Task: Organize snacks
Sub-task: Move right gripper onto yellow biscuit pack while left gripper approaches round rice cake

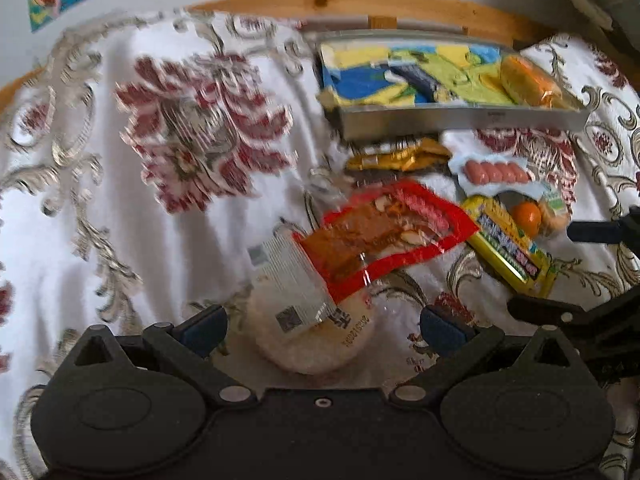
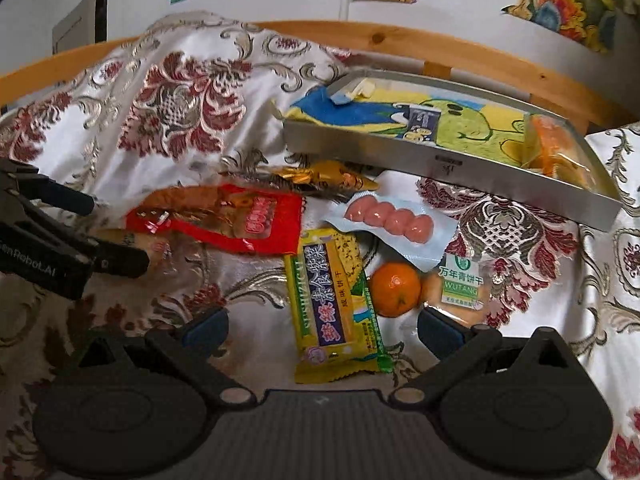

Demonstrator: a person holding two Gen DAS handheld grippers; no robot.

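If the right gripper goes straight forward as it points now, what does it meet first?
Probably the yellow biscuit packet, which lies between the open fingers of the right gripper. The orange sits just right of that line. Depth is hard to judge.

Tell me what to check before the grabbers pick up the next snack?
1. Left gripper open: ok.
2. Right gripper open: ok.
3. Round rice cracker between the left fingers: ok, but the red packet overlaps its far edge.
4. Yellow biscuit pack between the right fingers: ok.
5. Room in the grey tray: ok, an orange pack sits at one end.
6. Tray lying flat: cannot tell.
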